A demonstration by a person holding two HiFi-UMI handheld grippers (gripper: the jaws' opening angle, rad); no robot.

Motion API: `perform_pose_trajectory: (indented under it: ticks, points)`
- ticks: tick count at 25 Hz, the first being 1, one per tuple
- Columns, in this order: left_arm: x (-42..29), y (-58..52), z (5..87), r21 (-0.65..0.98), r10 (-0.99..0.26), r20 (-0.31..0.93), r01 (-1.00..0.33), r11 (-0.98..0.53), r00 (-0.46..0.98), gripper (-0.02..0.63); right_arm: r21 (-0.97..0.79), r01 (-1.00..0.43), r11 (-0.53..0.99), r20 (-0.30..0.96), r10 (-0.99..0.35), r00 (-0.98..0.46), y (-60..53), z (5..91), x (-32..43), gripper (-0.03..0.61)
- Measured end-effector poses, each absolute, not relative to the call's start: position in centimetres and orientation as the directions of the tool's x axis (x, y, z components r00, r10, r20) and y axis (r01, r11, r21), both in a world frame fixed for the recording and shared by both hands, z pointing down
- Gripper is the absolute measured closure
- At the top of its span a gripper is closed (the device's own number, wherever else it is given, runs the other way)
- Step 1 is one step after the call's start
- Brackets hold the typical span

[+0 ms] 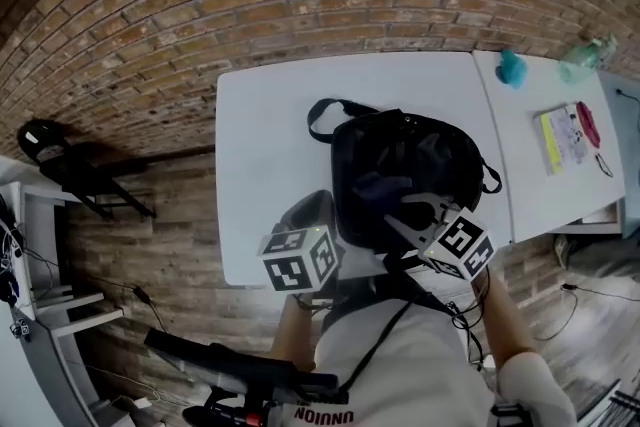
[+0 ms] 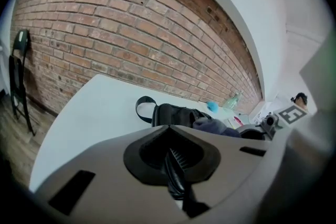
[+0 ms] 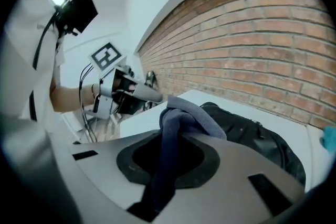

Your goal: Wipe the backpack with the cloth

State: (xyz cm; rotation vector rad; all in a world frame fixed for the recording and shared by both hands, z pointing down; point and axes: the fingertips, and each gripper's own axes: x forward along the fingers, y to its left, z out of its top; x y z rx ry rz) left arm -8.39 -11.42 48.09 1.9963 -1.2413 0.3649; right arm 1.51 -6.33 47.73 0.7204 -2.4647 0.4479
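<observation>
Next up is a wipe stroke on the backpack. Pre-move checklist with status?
1. Cloth clamped in right tool: ok, jaws shut on it.
2. Backpack lying on the table: ok.
3. Cloth pressed onto the backpack: cannot tell, the contact is hidden.
4. Left tool bracing the backpack: not ok, jaws together on nothing, short of the bag.
5. Teal thing out of the wipe path: ok, it sits well off toward the wall.

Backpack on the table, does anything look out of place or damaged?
Nothing stands out. The backpack lies flat on the white table, no damage visible; the right gripper holds the cloth over it, the left gripper what looks like its strap.
</observation>
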Motion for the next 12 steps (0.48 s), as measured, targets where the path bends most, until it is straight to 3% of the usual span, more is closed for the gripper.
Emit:
perform_pose_trajectory:
  ticks: [5, 12]
  points:
    - [-7.4, -12.5, 47.9, 0.41, -0.644, 0.582, -0.863, -0.294, 0.496, 0.609, -0.286, -0.753, 0.593, 0.425, -0.626, -0.654, -9.8, 45.1, 5.9, 0.54]
    - [-4.3, -10.9, 46.8, 0.382, -0.635, 0.574, -0.855, -0.35, 0.516, 0.609, -0.39, -0.772, 0.502, 0.343, -0.699, -0.628, -9.5, 43.4, 9.2, 0.54]
